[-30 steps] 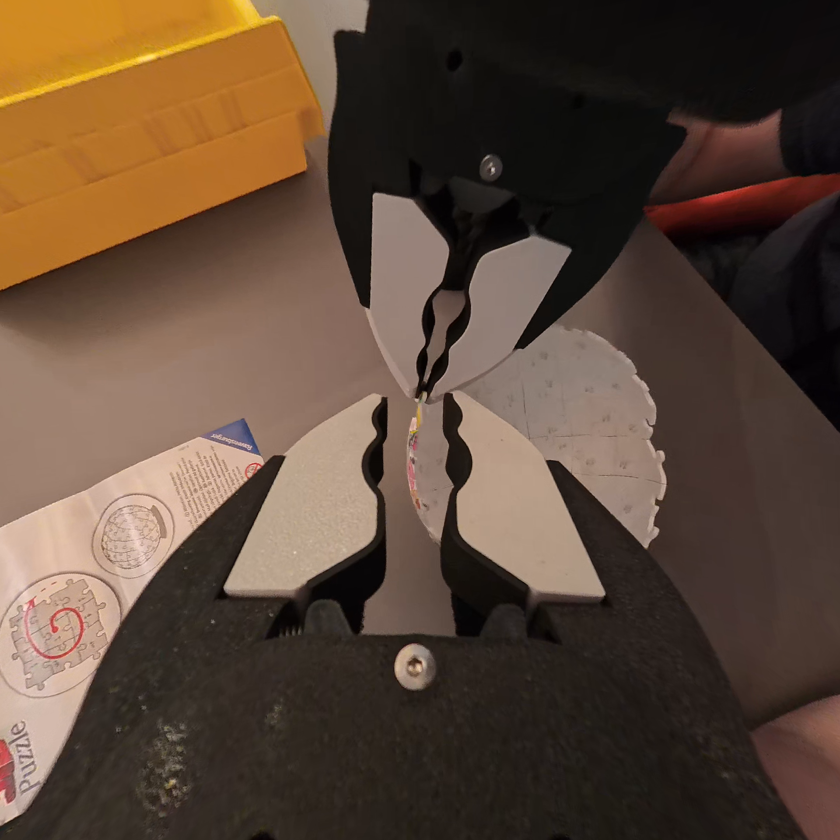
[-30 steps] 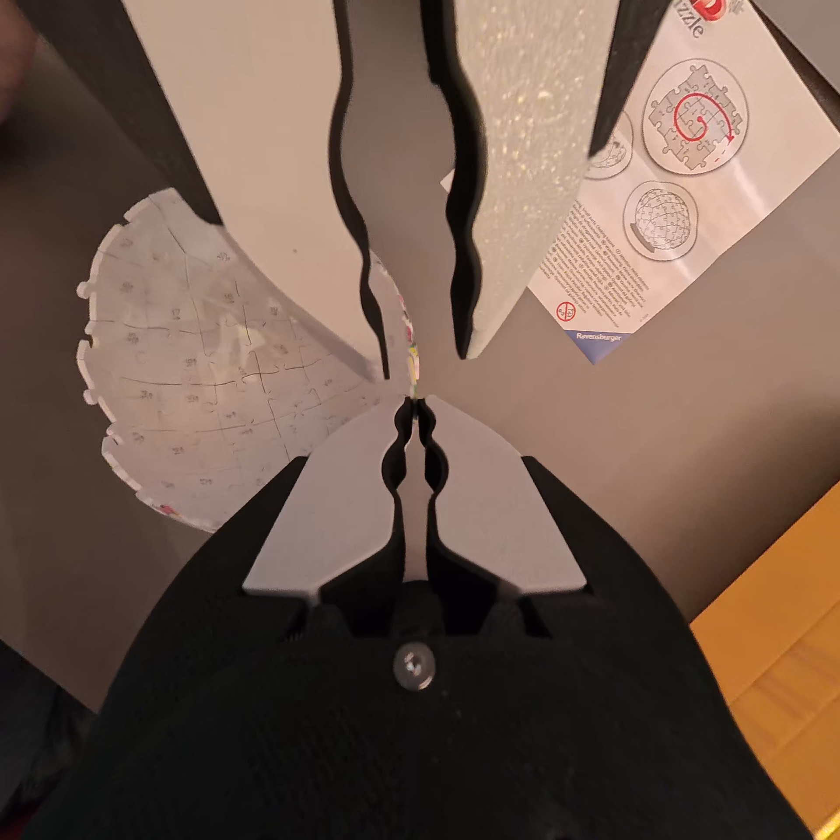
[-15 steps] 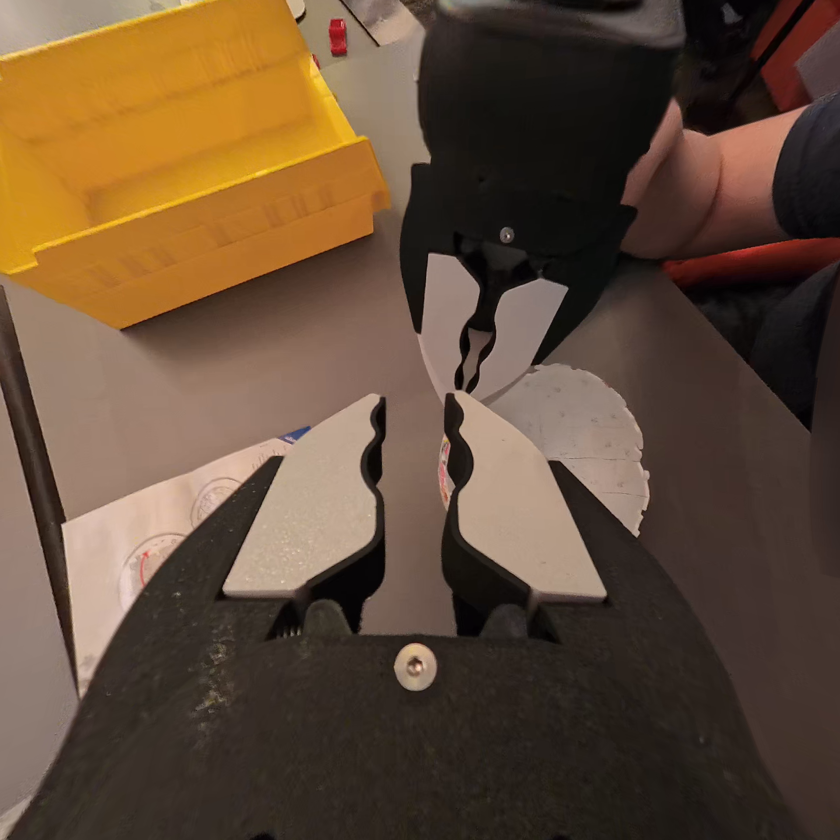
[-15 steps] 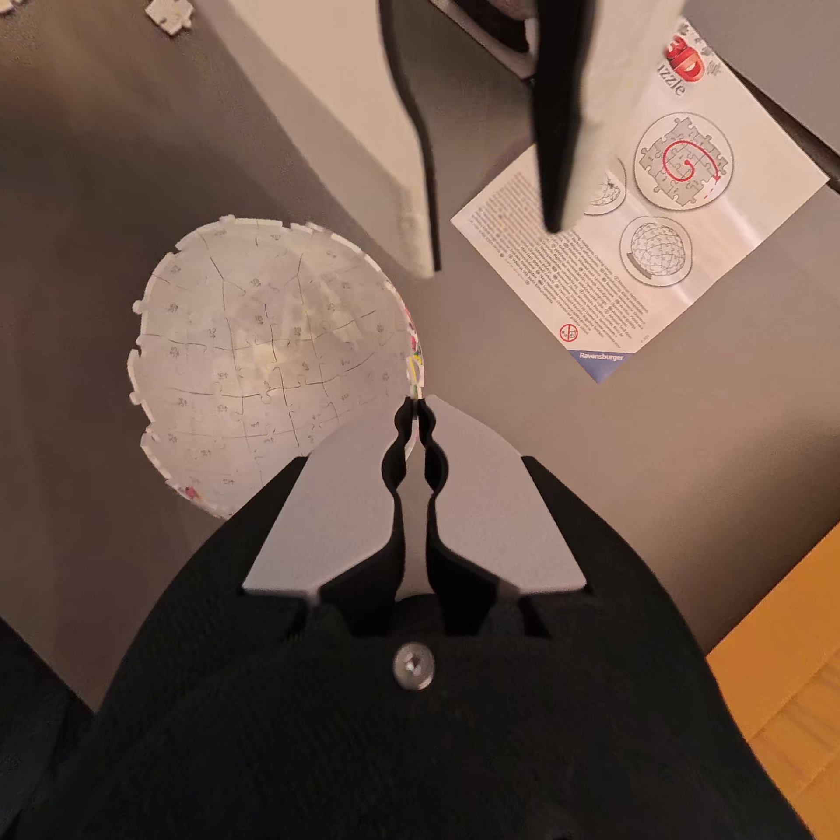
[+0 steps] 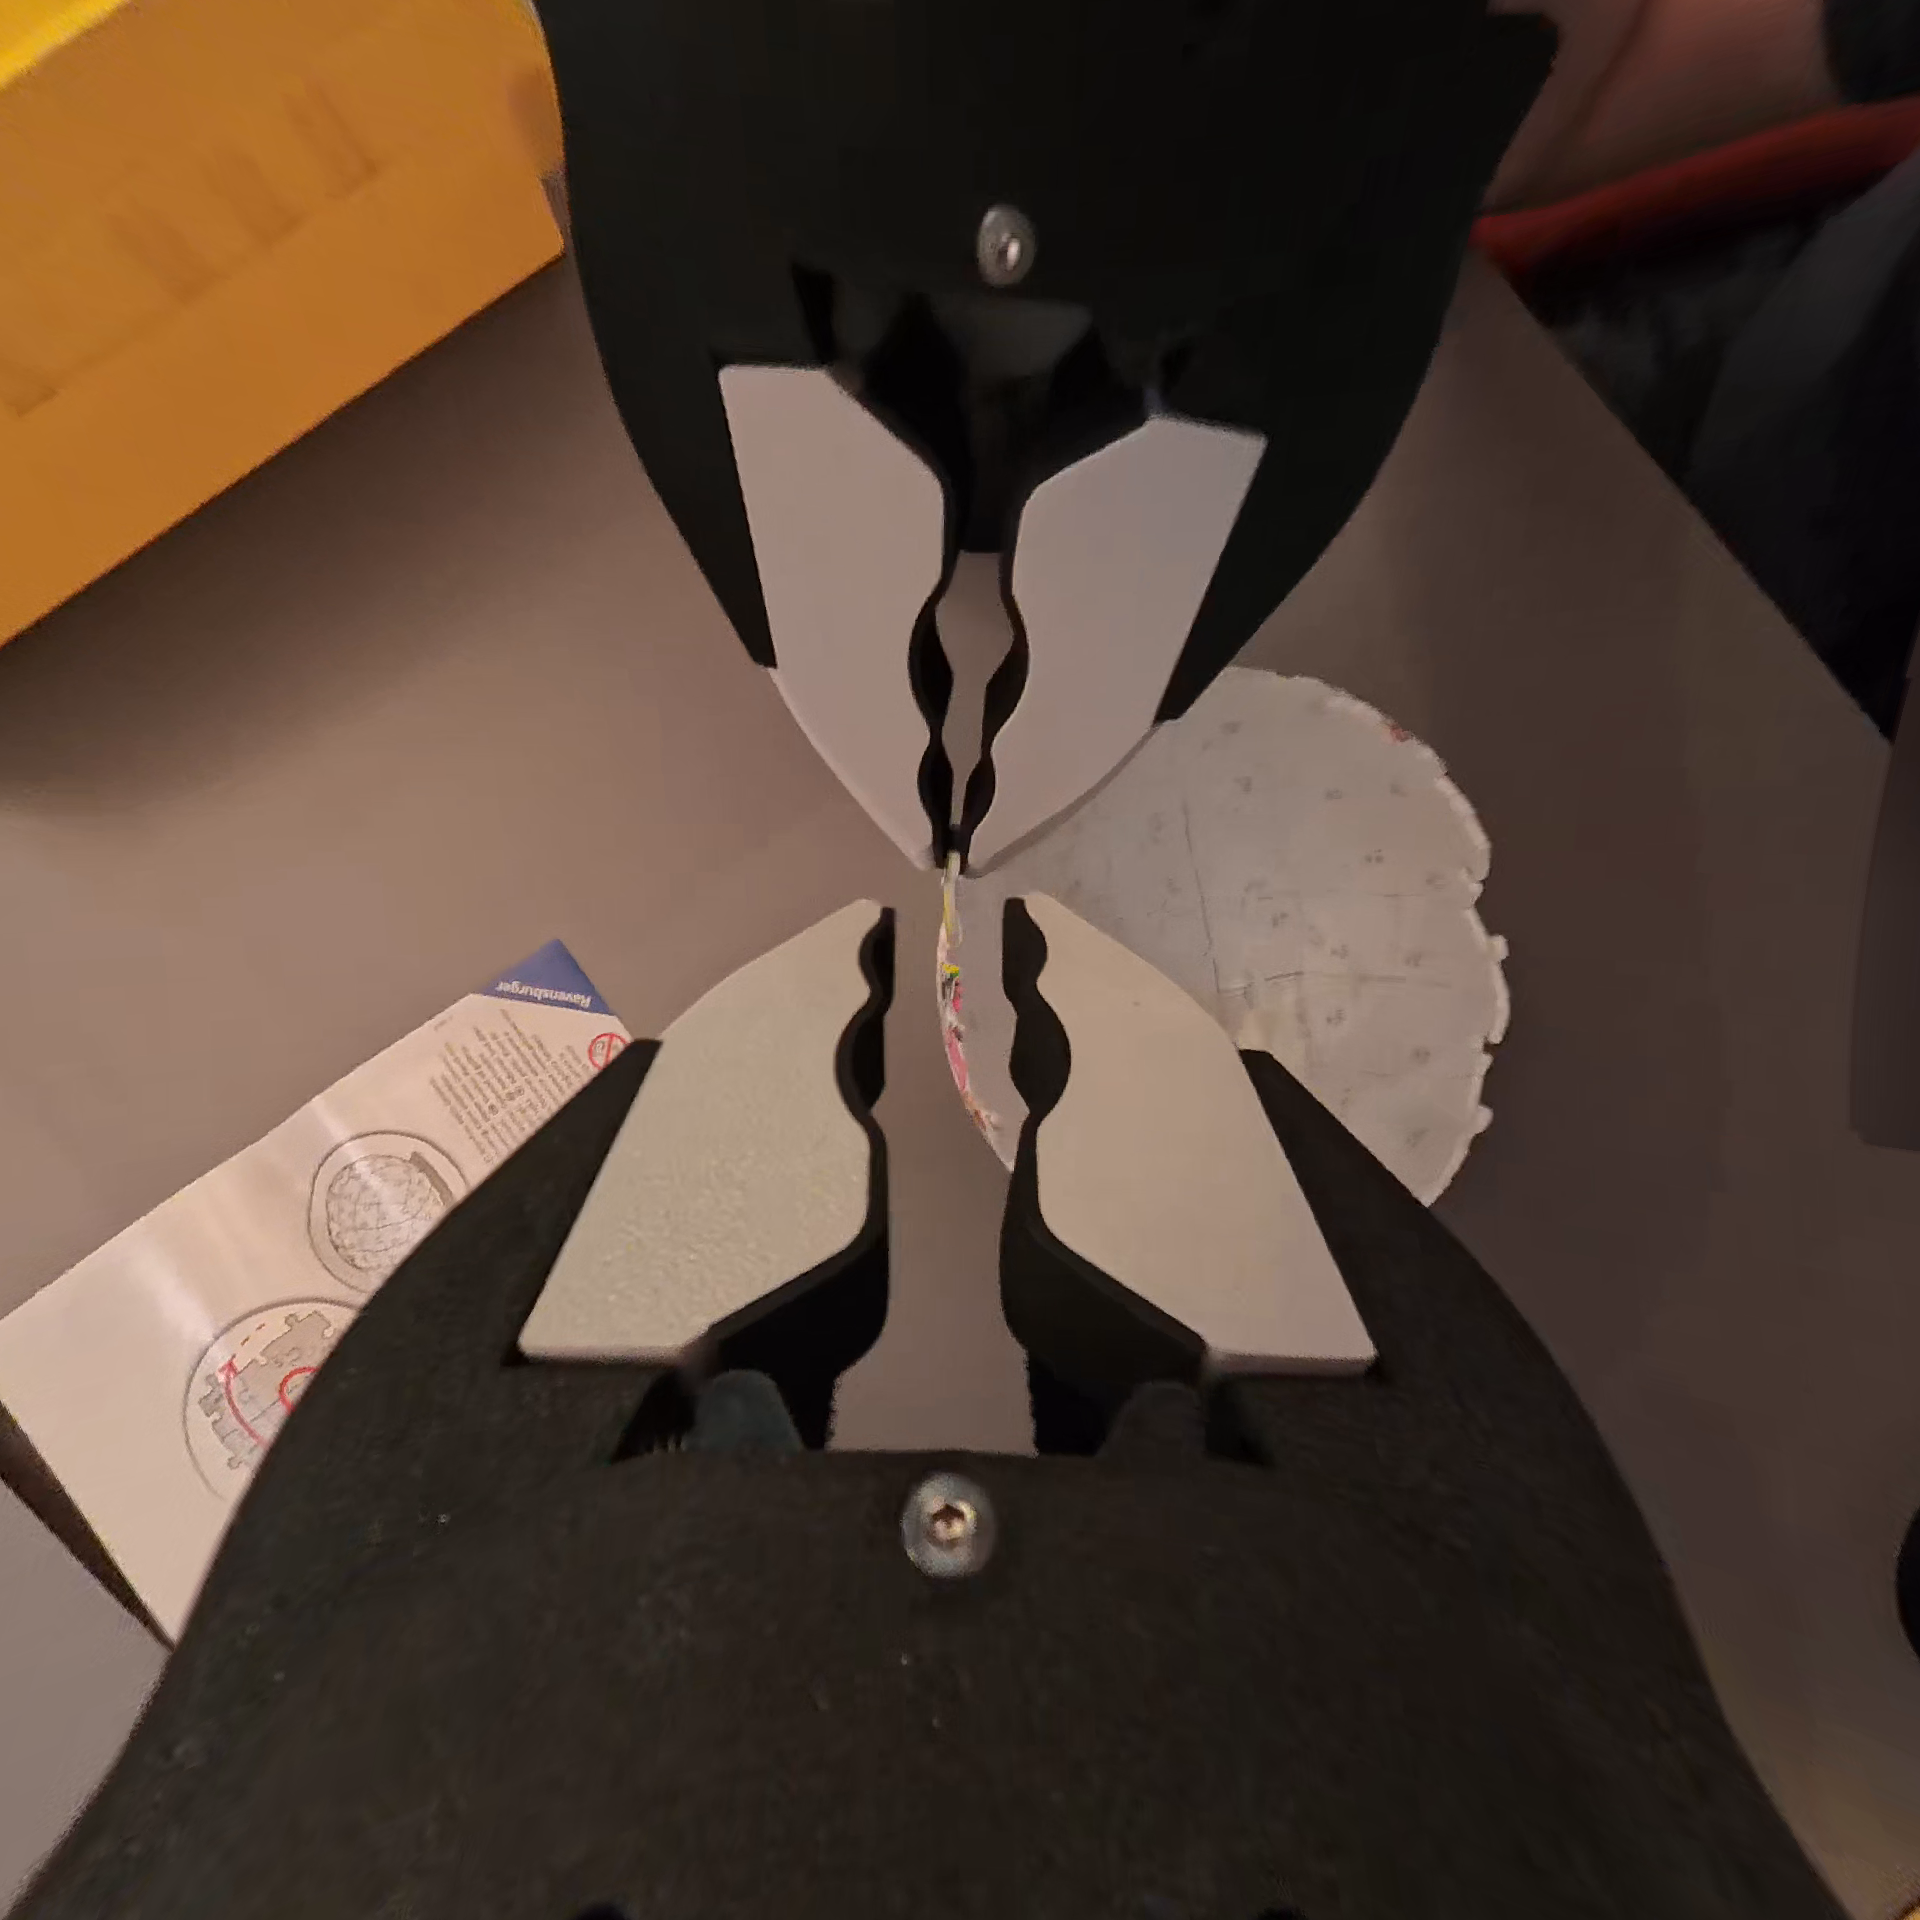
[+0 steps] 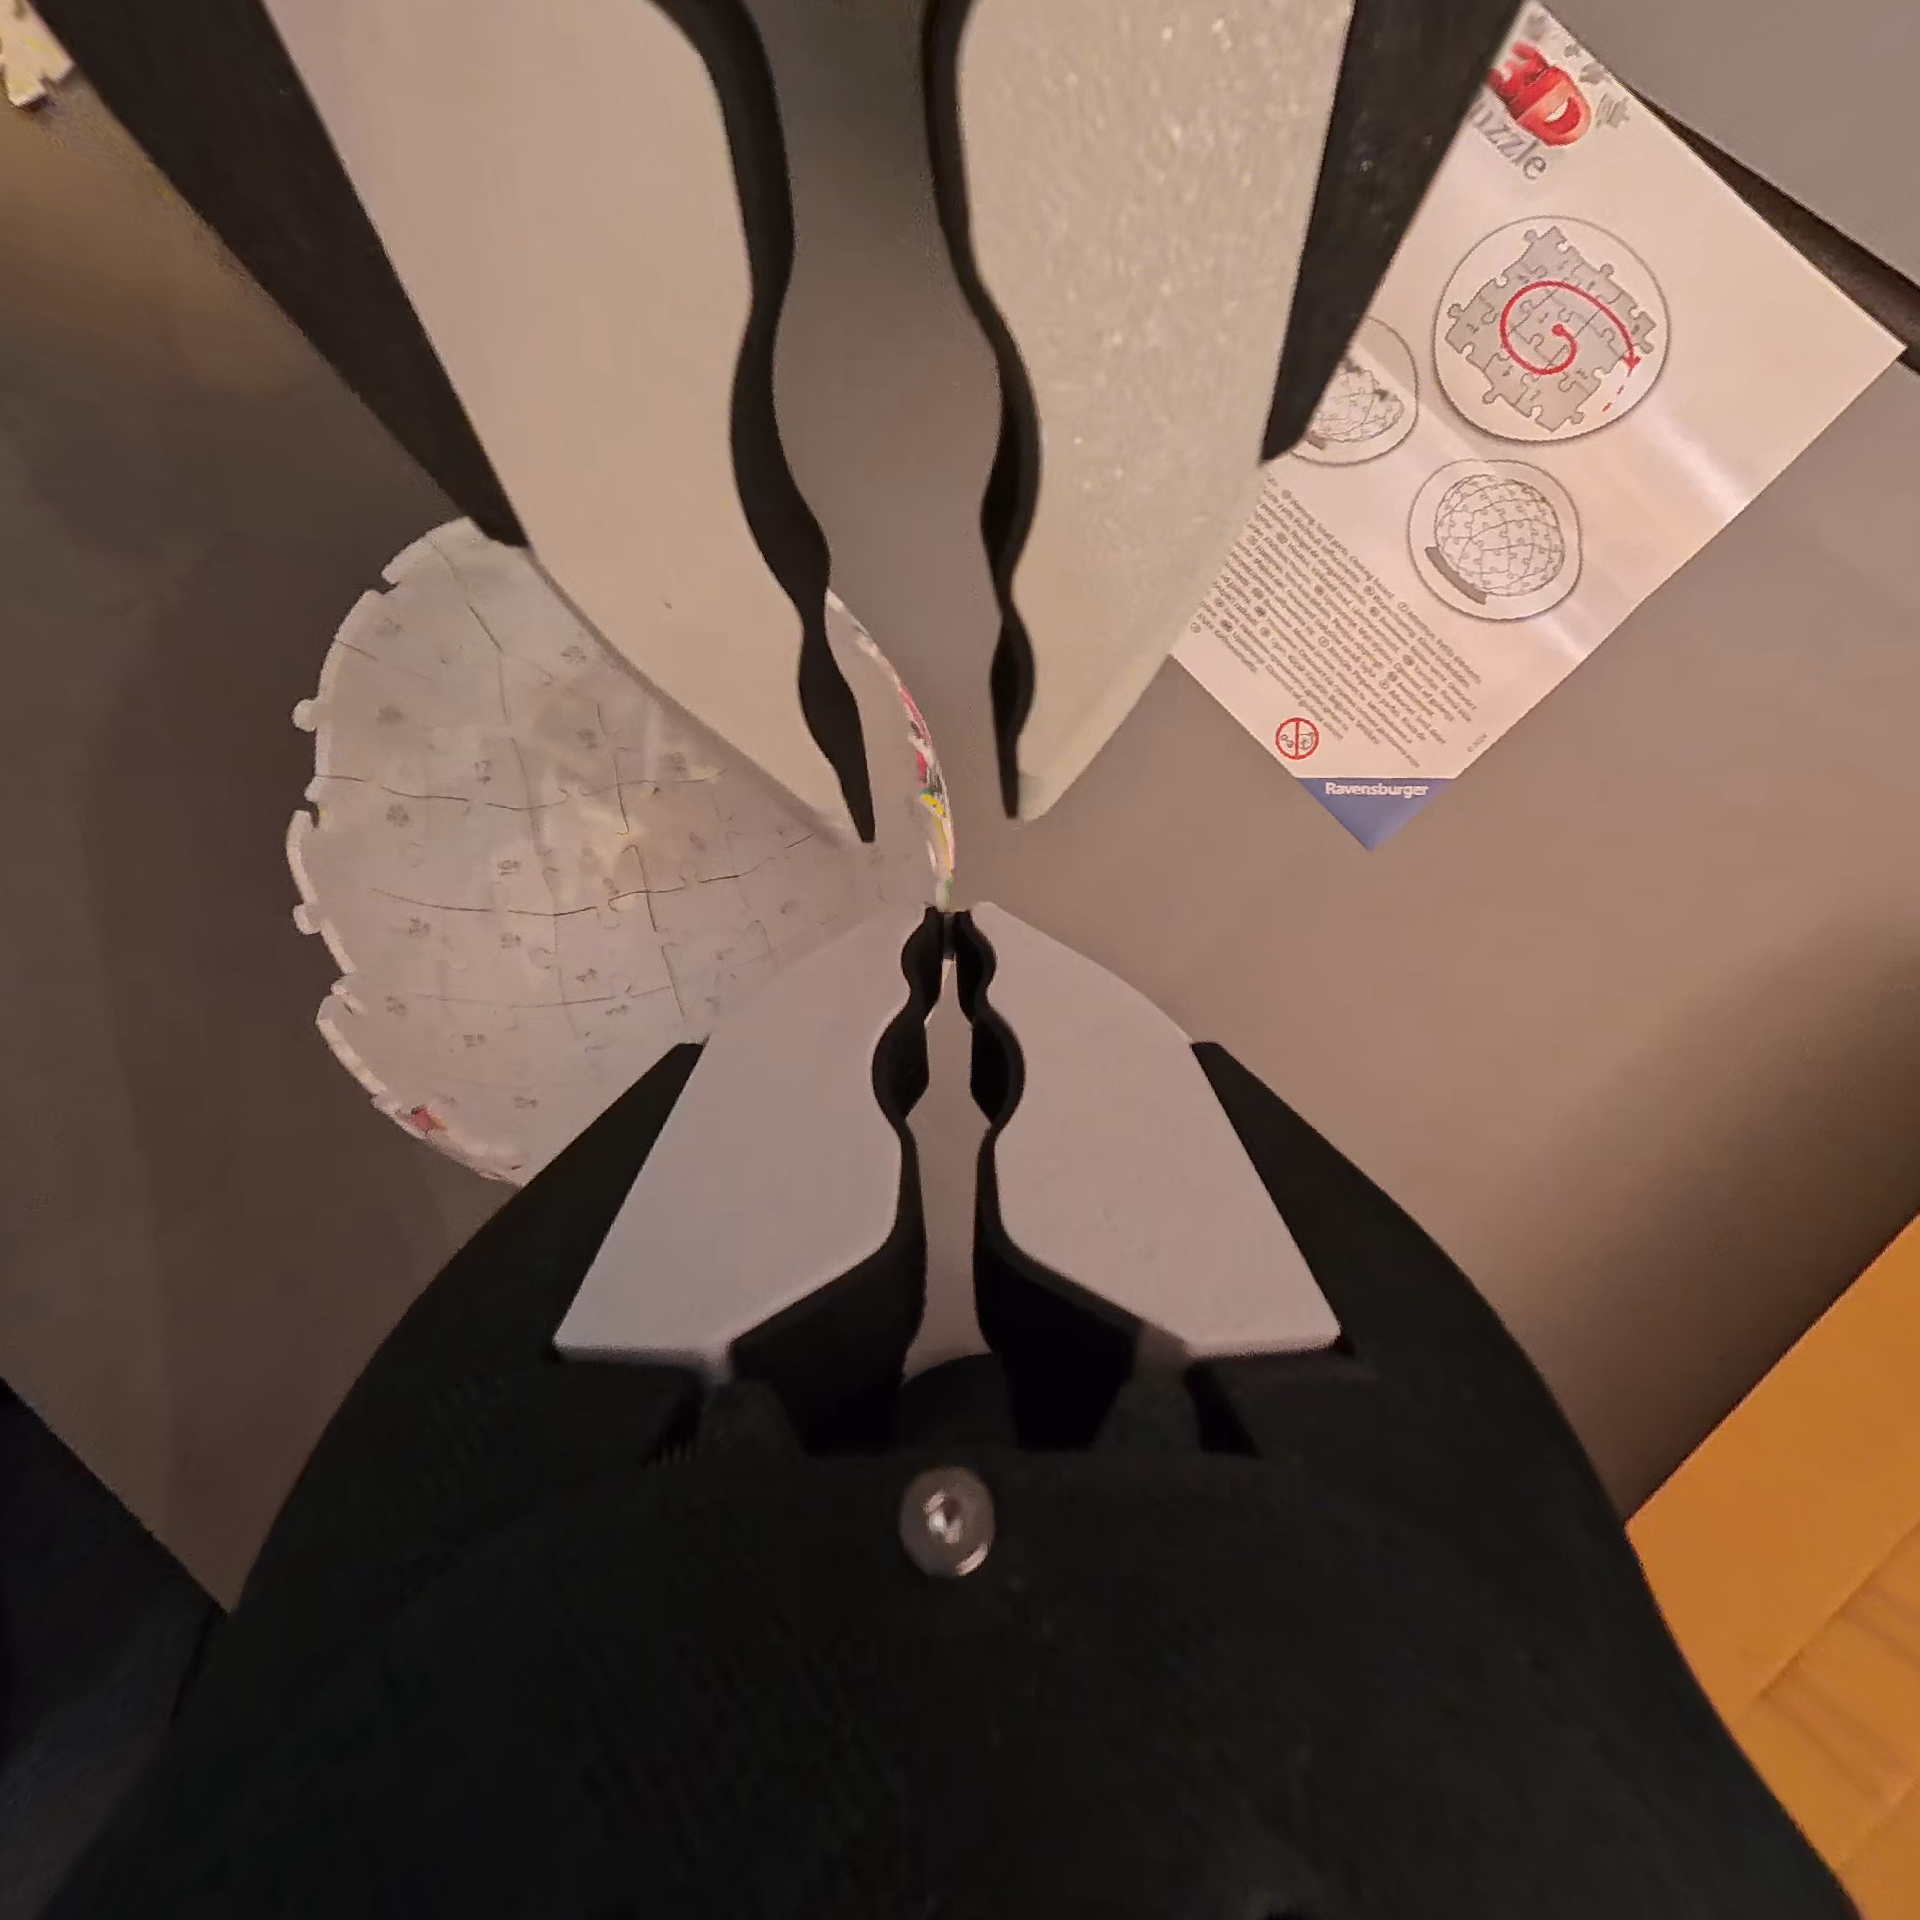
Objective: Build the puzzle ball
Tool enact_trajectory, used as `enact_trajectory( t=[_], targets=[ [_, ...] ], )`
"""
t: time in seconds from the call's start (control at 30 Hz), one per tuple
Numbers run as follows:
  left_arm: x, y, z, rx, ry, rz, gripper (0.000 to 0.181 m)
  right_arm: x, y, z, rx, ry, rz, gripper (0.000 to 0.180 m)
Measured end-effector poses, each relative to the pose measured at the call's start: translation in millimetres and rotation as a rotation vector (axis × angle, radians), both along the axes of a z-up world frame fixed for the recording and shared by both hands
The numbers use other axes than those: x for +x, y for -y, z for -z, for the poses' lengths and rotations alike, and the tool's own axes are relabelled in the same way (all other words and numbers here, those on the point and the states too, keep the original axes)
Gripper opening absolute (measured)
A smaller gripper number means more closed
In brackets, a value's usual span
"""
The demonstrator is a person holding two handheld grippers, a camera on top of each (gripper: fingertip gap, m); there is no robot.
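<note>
The right claw [image 6: 948, 914] is pinched nearly shut, its pale grey fingertips gripping the thin rim of the half-built puzzle ball [image 6: 499, 852], a white curved shell of interlocked pieces with a jagged open edge. The shell's printed, multicoloured outer side shows only as a narrow strip at the gripped rim; its pale inner side faces the camera and spreads to the left of that claw, above the grey table [image 6: 1351, 1039].

The left claw [image 5: 943, 909] points at the right one tip to tip, with its fingers held moderately apart and nothing clamped between them. The gripped rim of the shell stands in the gap just ahead of its fingertips, and I cannot tell whether either fingertip touches it. In the left wrist view the shell fans out to the right of this claw.

A white folded instruction leaflet [image 5: 312, 1195] with round puzzle diagrams and a blue corner lies flat on the table to the left of the left claw, partly hidden by its black body. A yellow plastic bin [image 5: 208, 260] sits farther off, to the upper left of that claw; in the right wrist view, a yellow edge shows at the lower right.

A small loose puzzle piece [image 6: 26, 73] lies at the far upper-left corner of the right wrist view.
</note>
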State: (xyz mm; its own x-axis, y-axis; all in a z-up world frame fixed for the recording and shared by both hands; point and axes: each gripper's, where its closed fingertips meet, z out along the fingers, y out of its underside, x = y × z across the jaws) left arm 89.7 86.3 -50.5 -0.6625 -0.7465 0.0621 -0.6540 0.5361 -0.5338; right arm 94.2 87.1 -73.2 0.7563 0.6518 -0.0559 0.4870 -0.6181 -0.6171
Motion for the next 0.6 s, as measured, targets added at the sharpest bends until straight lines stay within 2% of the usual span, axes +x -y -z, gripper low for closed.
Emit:
enact_trajectory(
  t=[0.1,0.2,0.37,0.6],
  targets=[
    [-1,-5,8,0.05,-0.033,0.009,0.017,-1,1,0,-0.002,-0.008,-0.005,0.003],
    [2,0,4,0.022,-0.03,0.012,0.009,0,0,-2,0.006,-0.014,0.0,0.003],
    [3,1,5,0.018,-0.03,0.006,0.01,1,0,-3,0.009,-0.026,-0.002,0.003],
    [1,4,16,0.009,-0.014,0.016,0.002,1,1,-2,0.006,-0.032,-0.018,0.003]
  ],
)
